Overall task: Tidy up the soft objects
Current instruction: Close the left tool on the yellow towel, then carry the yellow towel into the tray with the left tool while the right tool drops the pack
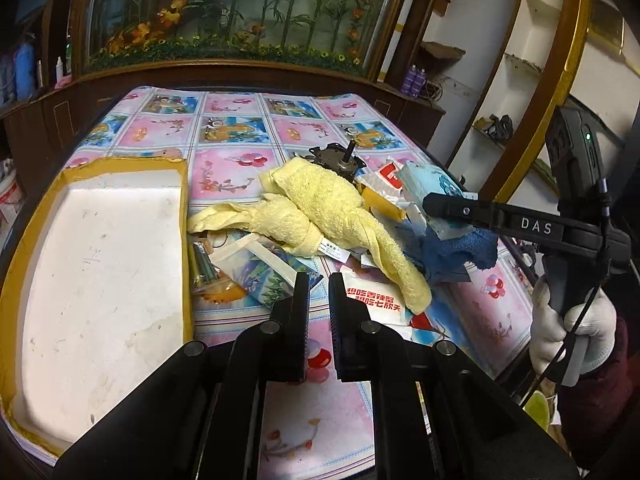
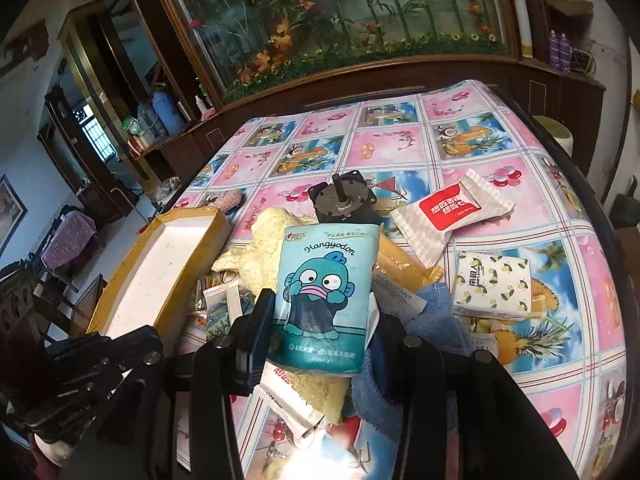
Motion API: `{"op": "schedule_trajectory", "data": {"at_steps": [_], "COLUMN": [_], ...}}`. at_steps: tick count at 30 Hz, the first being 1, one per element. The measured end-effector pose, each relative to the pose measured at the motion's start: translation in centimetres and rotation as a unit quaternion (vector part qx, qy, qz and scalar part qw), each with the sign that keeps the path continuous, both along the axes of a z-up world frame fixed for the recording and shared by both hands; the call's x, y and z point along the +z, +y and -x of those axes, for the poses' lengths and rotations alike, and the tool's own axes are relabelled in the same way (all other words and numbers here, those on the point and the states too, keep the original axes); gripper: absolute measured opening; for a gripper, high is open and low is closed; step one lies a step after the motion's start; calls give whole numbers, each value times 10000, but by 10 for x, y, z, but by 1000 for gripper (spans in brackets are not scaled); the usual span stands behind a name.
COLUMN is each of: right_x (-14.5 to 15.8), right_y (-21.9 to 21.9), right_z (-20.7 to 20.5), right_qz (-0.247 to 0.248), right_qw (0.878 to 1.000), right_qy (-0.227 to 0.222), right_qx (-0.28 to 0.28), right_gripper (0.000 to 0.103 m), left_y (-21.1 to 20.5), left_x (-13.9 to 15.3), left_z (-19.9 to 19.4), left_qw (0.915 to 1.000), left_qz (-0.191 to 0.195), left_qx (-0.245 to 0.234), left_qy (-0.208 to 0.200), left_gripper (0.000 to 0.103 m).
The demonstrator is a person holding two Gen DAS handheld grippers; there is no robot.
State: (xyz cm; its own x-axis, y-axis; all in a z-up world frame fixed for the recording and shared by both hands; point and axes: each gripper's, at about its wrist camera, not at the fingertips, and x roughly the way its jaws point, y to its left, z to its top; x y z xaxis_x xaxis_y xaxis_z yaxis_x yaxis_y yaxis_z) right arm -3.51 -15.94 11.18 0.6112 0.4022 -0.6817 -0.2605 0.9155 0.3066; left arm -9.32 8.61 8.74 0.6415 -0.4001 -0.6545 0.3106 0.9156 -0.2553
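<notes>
My right gripper (image 2: 320, 320) clamped a soft, glossy teal tissue pack (image 2: 326, 296) over the pile; my left gripper (image 1: 319, 304) hung slightly parted, fluffy yellow towel (image 1: 320, 208) just ahead.

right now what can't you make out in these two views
- Blue cloth, right wrist view: mostly hidden under the tissue pack and right gripper.
- Small parts bag, left wrist view: contents too small and half under the yellow towel.
- Foam box, left wrist view: near corner cut off by the frame edge.
</notes>
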Motion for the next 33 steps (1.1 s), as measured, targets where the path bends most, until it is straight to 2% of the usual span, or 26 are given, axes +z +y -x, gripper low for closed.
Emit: {"op": "schedule_trajectory", "data": {"at_steps": [4,8,10,11,13,15,17,18,21,23,25,27,29,31,32,33], "right_x": [-2,-8,-9,-10,-10,-10,-11,-12,-14,-14,-14,-13,-13,-13,-13,-13], "right_y": [-2,-6,-10,-12,-19,-27,-35,-39,-49,-52,-54,-54,-53,-52,-52,-51], "right_z": [6,4,6,8,11,14,18,19,23,25,26,28,28,28,28,27], "right_qz": [-9,-94,-130,-135,-177,-220,-266,-303,-432,-493,-532,-528,-519,-517,-513,-508], "right_qw": [10000,10000,9999,9999,9998,9997,9994,9992,9986,9982,9981,9982,9983,9984,9985,9985], "right_qy": [-34,21,25,17,28,28,42,62,81,74,65,49,34,33,40,48], "right_qx": [7,7,2,-24,-84,-140,-210,-235,-304,-326,-318,-286,-249,-215,-207,-196], "right_gripper": [42,42,42,42,42,42,42,42,42,42,42,42,42,42,42,42], "left_y": [10,-1,-15,-23,-41,-55,-58,-56,-45,-44,-52,-67,-86,-98,-101,-100], "left_x": [-1,-8,-14,-17,-22,-23,-18,-15,-7,-4,-5,-11,-25,-30,-32,-34], "left_z": [4,1,-1,-1,-2,-4,-13,-22,-58,-83,-106,-123,-137,-134,-132,-132], "left_qw": [9999,9997,9991,9985,9973,9967,9969,9968,9934,9921,9931,9939,9898,9900,9894,9908], "left_qz": [126,-163,-193,-172,-145,-198,38,272,953,1039,796,166,-483,-925,-1023,-884], "left_qx": [72,-40,-293,-421,-618,-721,-697,-636,-152,223,446,686,806,784,758,683], "left_qy": [46,163,259,306,370,326,350,412,612,670,731,851,1074,716,703,762], "left_gripper": [9,9,10,13,29,32,32,35,66,68,68,68,68,68,67,47]}}
